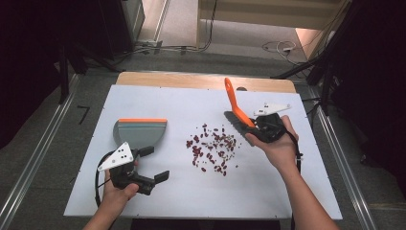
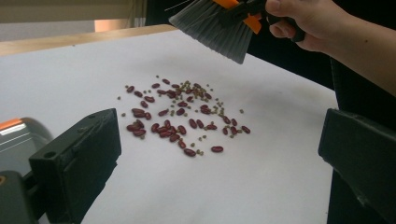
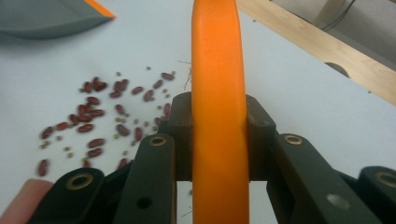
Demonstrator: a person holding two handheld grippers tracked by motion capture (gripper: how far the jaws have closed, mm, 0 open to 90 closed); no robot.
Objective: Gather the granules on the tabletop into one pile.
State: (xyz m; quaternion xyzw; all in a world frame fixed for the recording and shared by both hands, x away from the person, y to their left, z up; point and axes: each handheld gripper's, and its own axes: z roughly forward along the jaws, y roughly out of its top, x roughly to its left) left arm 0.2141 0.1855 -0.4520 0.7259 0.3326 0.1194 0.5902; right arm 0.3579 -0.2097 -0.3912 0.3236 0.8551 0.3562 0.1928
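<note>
The right tool [image 1: 261, 125] is clamped on a smooth orange brush [image 1: 235, 105]. The left tool [image 1: 155, 163] gapes apart. Shiny red beans [image 1: 213, 146] lie scattered at the grey dustpan's [image 1: 139, 132] three o'clock.

White board [image 1: 143, 191] laid on a wooden tabletop [image 1: 191, 79], whose far edge shows beyond it. Grey floor [image 1: 201, 57] behind the table, with loose cables [image 1: 182, 48] and a white plug [image 1: 287, 48]. Metal rails [image 1: 28, 163] at both sides.
</note>
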